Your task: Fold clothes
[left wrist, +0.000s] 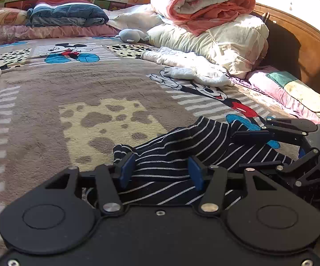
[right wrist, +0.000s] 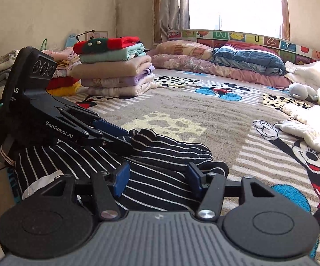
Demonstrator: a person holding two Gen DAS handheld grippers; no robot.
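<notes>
The navy white-striped knit garment (left wrist: 177, 155) lies bunched on the cartoon-print blanket (left wrist: 71, 93) under both tools, not yet folded flat. The left gripper (left wrist: 162, 170) and the right gripper (right wrist: 157, 177) stand spread astride it. Beyond them a stack of folded clothes (right wrist: 115, 71) is done; a white garment (left wrist: 195, 75) waits.

Navy white-striped garment (left wrist: 173, 155) bunched on blanket (left wrist: 71, 93)

Cartoon-print blanket (left wrist: 93, 88) covering bed; orange quilt (left wrist: 204, 2) resting atop cream duvet (left wrist: 226, 42); grey plush toy (right wrist: 302, 90) lying beside it; curtain (right wrist: 171, 6) hanging beside window (right wrist: 233, 2).
</notes>
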